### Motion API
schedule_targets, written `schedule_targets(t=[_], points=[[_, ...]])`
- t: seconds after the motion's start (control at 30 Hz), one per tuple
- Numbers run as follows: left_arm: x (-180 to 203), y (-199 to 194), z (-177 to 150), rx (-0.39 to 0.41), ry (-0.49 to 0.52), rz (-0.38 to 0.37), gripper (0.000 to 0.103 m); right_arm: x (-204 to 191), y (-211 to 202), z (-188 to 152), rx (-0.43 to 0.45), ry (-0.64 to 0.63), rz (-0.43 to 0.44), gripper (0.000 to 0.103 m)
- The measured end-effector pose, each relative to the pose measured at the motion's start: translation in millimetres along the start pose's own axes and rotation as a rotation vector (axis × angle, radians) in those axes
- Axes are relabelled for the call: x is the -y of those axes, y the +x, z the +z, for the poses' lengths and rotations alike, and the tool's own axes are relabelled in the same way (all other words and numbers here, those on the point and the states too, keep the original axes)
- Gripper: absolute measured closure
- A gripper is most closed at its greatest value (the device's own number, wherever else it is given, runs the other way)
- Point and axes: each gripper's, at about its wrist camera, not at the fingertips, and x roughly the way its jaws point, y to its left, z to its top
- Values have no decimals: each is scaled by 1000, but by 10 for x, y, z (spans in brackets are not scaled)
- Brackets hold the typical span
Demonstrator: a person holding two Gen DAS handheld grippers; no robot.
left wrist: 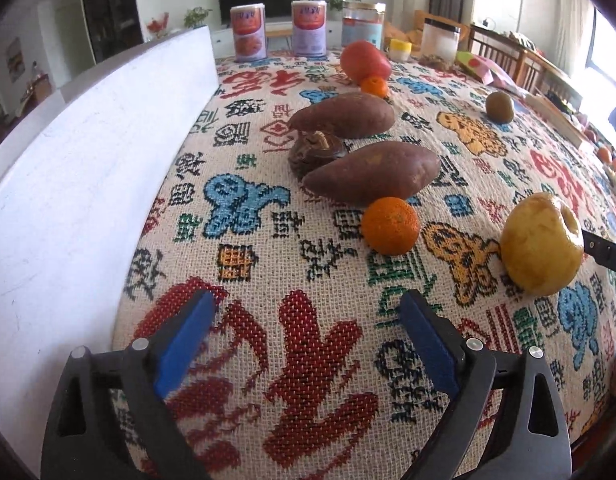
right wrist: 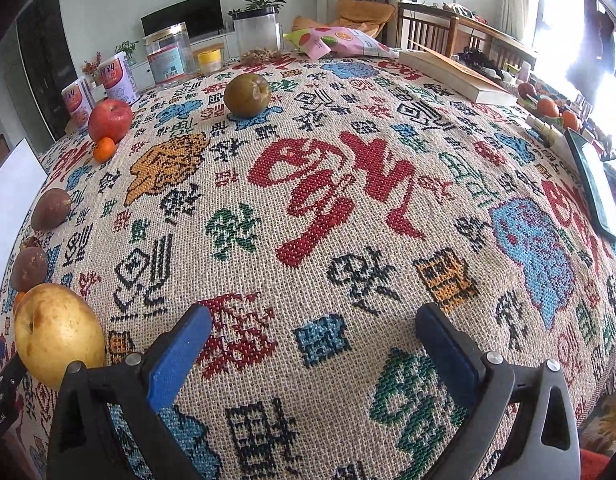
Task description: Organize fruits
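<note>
Two sweet potatoes (left wrist: 344,116); two tangerines (left wrist: 390,225); one yellow pear (left wrist: 542,244); one red apple (left wrist: 364,60)

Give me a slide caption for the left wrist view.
Open left gripper over patterned woven tablecloth, facing two brown sweet potatoes.

Far ahead of the claw, two labelled tins (left wrist: 249,32) stand side by side, a clear jar (left wrist: 363,24) and a small yellow cup (left wrist: 400,49) just right of them. Left, a white board (left wrist: 87,152) flanks the woven tablecloth (left wrist: 308,360).
</note>
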Motion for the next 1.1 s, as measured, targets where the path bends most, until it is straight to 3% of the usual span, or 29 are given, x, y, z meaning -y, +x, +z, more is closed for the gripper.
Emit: schedule_targets(t=[1.1], points=[[1,-6,-6,0,0,5,6,5,-1,-12,-2,1,-7,0]])
